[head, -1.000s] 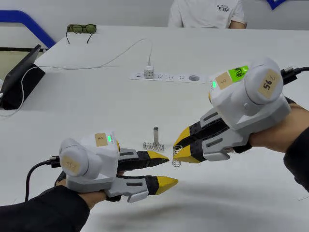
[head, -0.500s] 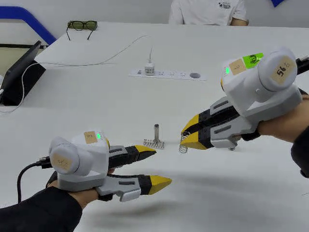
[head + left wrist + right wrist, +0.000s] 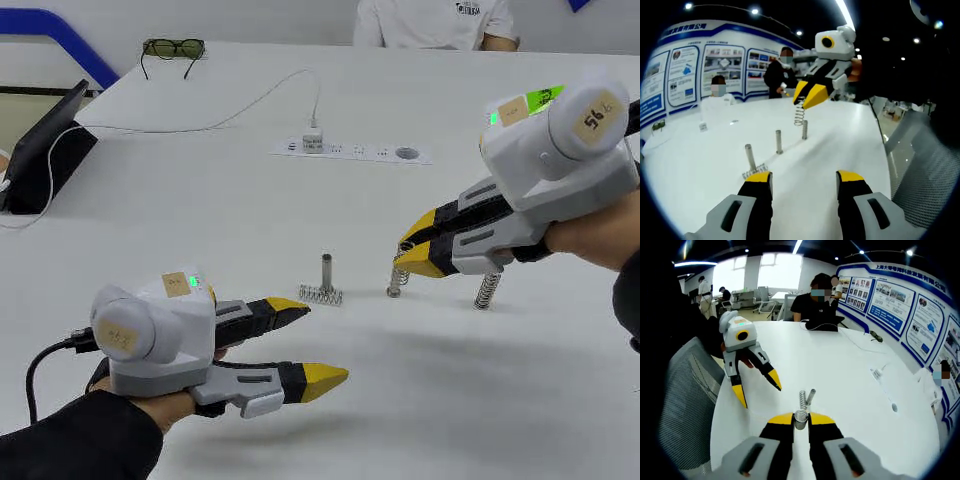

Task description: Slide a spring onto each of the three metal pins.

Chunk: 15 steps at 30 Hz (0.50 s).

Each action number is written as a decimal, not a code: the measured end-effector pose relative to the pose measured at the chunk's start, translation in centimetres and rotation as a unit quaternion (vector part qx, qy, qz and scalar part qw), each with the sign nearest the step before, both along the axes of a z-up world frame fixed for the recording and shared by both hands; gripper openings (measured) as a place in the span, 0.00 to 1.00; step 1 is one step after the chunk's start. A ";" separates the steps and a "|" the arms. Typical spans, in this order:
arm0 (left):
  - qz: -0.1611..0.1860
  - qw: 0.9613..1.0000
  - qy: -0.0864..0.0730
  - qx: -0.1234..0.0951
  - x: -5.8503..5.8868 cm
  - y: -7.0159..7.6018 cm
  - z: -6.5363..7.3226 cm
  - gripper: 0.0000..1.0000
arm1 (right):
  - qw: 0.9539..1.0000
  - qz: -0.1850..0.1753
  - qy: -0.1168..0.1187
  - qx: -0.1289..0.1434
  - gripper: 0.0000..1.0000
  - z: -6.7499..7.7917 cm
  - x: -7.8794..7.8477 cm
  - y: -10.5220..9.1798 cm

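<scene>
Three metal pins stand in a row on the white table [image 3: 200,220]. The left pin [image 3: 326,272] is bare, and a loose spring [image 3: 320,295] lies at its foot. A spring sits on the right pin [image 3: 487,290]. My right gripper [image 3: 408,257] is shut on another spring [image 3: 398,281], whose lower end hangs at the middle pin [image 3: 778,141]. The right gripper view has that spring [image 3: 800,410] clamped between the jaws, with a pin [image 3: 811,395] just beyond. My left gripper [image 3: 318,340] hovers open at the lower left with nothing in it.
A white power strip [image 3: 350,152] with a plugged-in charger and cable lies at the back of the table. Dark glasses [image 3: 173,48] rest at the far left corner. A black tablet [image 3: 40,150] stands off the left edge. A person [image 3: 430,22] sits across the table.
My right gripper has carried its spring to the right, away from the left pin and over to the middle pin. The left gripper has drifted slightly down and left, still open.
</scene>
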<state>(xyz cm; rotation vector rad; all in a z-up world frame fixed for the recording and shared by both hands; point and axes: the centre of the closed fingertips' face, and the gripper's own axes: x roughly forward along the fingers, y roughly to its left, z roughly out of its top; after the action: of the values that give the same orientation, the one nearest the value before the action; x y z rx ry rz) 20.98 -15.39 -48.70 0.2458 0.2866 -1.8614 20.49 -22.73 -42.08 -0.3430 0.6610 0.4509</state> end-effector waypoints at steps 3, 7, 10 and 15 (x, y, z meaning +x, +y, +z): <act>0.002 1.000 0.000 0.000 0.1 0.1 0.0 0.52 | 1.000 -0.013 -0.003 0.000 0.12 0.1 0.3 -0.9; 0.003 1.000 0.000 0.000 0.1 0.1 -0.1 0.52 | 1.000 -0.028 -0.006 0.001 0.12 0.1 0.8 -1.9; 0.003 1.000 0.001 0.000 0.1 0.2 -0.2 0.52 | 0.999 -0.033 -0.010 0.003 0.12 0.1 1.2 -2.3; 0.003 1.000 0.001 0.001 0.1 0.2 -0.2 0.51 | 0.999 -0.044 -0.014 0.004 0.12 -0.1 2.1 -3.0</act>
<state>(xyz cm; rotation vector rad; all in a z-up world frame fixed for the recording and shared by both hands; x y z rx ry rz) 21.05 -15.20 -48.86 0.2443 0.2893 -1.8562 22.62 -25.68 -42.16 -0.3114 0.6442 0.3645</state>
